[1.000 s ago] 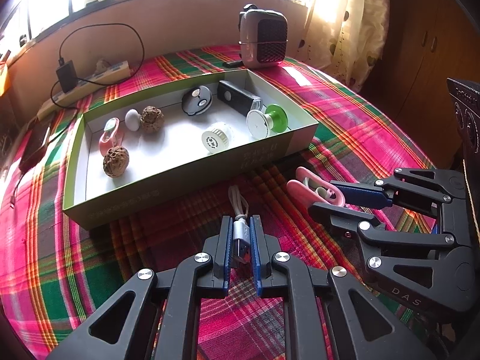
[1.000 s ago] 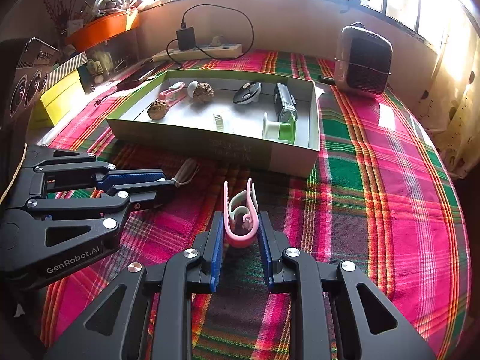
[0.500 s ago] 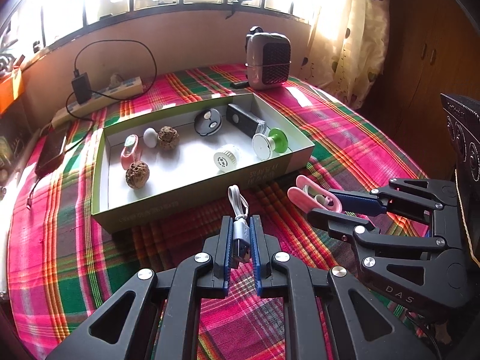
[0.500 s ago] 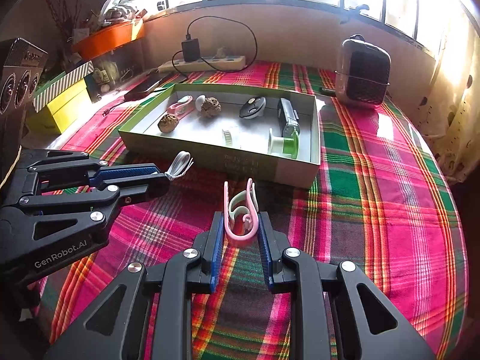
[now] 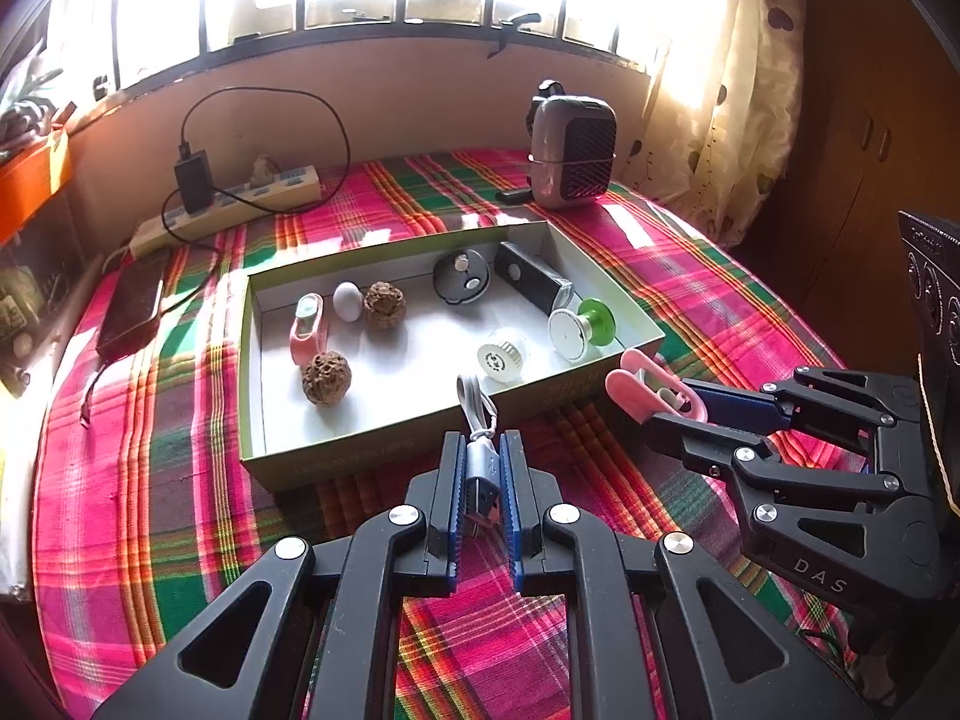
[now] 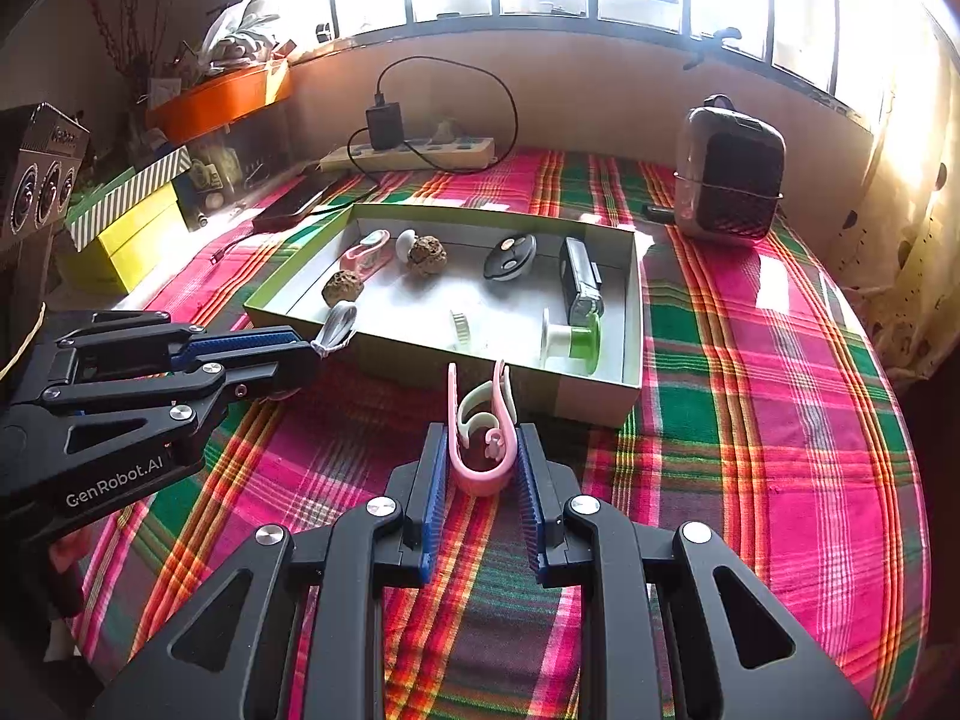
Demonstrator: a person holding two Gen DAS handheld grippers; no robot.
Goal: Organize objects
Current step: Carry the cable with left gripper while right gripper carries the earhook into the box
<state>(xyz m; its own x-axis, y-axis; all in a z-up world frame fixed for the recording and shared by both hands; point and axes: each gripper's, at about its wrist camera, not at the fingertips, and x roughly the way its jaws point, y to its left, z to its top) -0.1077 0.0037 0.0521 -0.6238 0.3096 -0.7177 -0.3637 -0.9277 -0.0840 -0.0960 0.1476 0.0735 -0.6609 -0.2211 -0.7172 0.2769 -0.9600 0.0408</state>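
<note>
My left gripper [image 5: 482,468] is shut on a short grey USB cable [image 5: 480,456], whose loop sticks out past the fingertips just above the near wall of the green box [image 5: 372,456]. The same cable [image 6: 336,330] shows at the left gripper's tip in the right wrist view. My right gripper [image 6: 480,456] is shut on a pink clip [image 6: 483,438], held upright a little short of the box's near wall [image 6: 528,387]. That clip [image 5: 645,384] appears at the right in the left wrist view. Inside the box lie two walnuts, a pink clip, a white egg-shaped piece, a green spool and several small gadgets.
Plaid cloth covers the round table [image 6: 750,420]. Behind the box stand a small heater [image 6: 729,177], a power strip [image 6: 414,153] with a charger and a phone [image 5: 132,306]. Yellow boxes [image 6: 129,222] and a speaker [image 6: 42,174] sit off the left edge.
The left gripper has risen with the cable, so the box sits lower and farther in its view. The right gripper has stayed nearly in place with the clip.
</note>
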